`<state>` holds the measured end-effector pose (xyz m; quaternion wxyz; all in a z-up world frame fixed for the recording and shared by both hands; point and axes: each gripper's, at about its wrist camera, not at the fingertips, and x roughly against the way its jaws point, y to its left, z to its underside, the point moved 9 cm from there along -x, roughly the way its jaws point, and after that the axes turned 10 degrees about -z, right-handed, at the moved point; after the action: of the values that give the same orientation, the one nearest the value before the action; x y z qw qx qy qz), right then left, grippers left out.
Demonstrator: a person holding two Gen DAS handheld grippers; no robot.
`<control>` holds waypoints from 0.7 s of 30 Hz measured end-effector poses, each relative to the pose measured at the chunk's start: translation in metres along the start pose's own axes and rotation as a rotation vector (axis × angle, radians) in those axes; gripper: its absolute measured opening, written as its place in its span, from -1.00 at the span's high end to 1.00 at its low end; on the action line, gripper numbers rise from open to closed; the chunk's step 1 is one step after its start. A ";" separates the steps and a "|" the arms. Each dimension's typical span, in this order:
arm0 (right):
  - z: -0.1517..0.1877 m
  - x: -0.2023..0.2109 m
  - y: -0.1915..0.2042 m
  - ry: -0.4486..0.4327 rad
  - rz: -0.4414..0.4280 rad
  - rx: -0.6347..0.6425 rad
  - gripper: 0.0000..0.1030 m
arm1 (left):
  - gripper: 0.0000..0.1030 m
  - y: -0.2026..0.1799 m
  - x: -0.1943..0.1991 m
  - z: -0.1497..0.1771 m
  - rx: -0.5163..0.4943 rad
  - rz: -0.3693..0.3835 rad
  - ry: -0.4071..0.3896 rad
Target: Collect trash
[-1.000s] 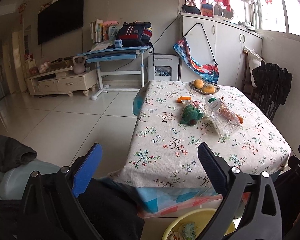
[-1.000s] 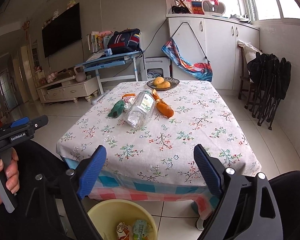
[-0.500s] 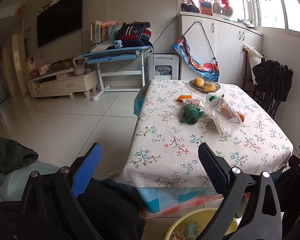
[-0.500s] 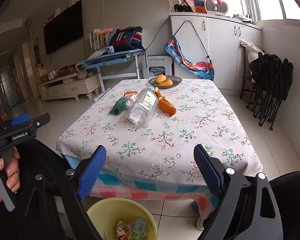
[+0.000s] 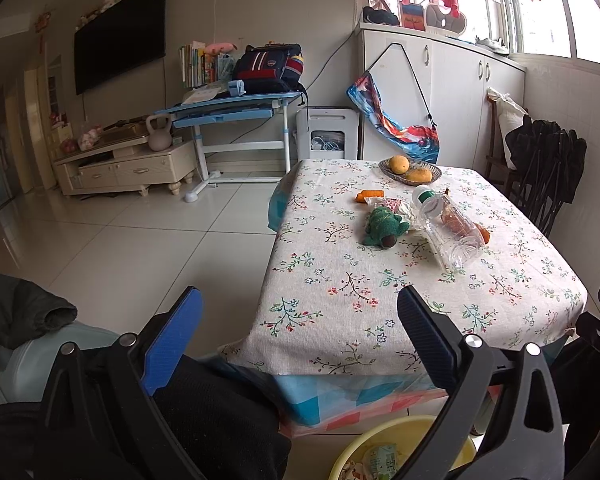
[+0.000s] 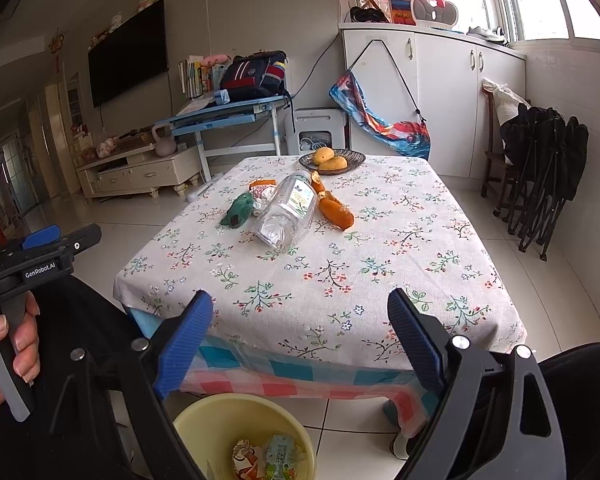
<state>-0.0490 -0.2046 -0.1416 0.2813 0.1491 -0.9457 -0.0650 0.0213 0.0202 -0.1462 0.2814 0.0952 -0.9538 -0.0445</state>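
Both tools are held before the near edge of the table (image 6: pixel 420 216) with nothing between the fingers: the left gripper (image 5: pixel 298 322) is spread wide and the right gripper (image 6: pixel 300 326) also. On the flowered cloth, toward the far side, an empty clear bottle (image 6: pixel 286 214) lies on its side between a green plush toy (image 6: pixel 238 210) and orange peels (image 6: pixel 336 210). A yellow bin (image 6: pixel 216 420) stands on the floor below the near edge, with wrappers (image 6: pixel 266 458) inside.

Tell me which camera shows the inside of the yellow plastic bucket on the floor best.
The right wrist view: the yellow plastic bucket shows its open mouth with wrappers at the bottom. The left wrist view catches only part of its rim, cut by the frame edge and a gripper finger.
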 end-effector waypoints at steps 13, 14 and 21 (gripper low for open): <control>0.002 -0.002 0.000 0.005 -0.004 0.003 -0.66 | -0.84 0.000 0.000 -0.001 0.000 0.000 0.001; 0.002 -0.002 0.000 0.005 -0.005 0.003 -0.66 | -0.84 0.000 0.001 -0.001 0.000 -0.001 0.000; 0.002 -0.002 0.001 0.006 -0.005 0.002 -0.66 | -0.84 0.000 0.001 -0.001 -0.001 0.000 0.001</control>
<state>-0.0488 -0.2034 -0.1446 0.2838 0.1519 -0.9446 -0.0644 0.0213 0.0198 -0.1452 0.2818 0.0952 -0.9537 -0.0448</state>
